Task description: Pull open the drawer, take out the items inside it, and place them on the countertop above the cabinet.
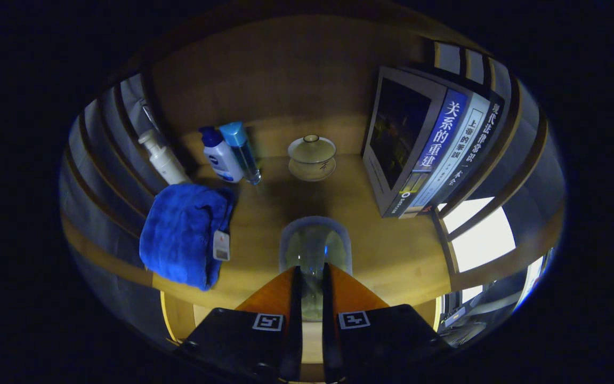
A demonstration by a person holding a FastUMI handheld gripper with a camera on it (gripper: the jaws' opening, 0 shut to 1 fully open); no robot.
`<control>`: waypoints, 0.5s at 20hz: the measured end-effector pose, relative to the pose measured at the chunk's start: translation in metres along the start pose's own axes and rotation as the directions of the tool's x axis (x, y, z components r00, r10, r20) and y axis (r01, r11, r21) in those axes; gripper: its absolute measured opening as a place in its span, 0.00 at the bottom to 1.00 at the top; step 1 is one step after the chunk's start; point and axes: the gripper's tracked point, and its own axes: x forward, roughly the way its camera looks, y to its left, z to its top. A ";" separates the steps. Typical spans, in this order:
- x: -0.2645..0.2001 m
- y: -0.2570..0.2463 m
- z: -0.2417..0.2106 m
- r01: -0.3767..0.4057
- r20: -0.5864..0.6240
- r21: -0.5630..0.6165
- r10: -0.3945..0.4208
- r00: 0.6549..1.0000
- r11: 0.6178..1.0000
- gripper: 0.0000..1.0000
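Pinching a clear glass [315, 246] between its nearly closed fingers, the gripper [312, 288] holds it over the front part of the countertop [392, 250]. Open wood lies ahead, up to one lidded cup [312, 156]. At left sit one blue towel [184, 232], reaching the front edge, and three bottles [221, 157]; at right stand several books [435, 149].

On the countertop [381, 250] you have a glass [315, 248] between the fingers of the gripper [312, 280], which close on its sides. Beyond it stands a lidded cup [312, 156]. Left of the cup are two bottles [231, 154], further left a pump bottle [162, 158], and before them a towel [184, 232]. Books [429, 146] stand at the right.
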 end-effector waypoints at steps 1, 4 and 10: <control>0.007 -0.002 -0.001 0.005 -0.005 0.006 -0.005 1.000 1.000 0.24; 0.019 0.000 0.002 -0.002 -0.007 0.015 0.002 1.000 1.000 0.24; 0.020 0.007 0.004 -0.008 0.023 0.007 0.007 1.000 1.000 0.33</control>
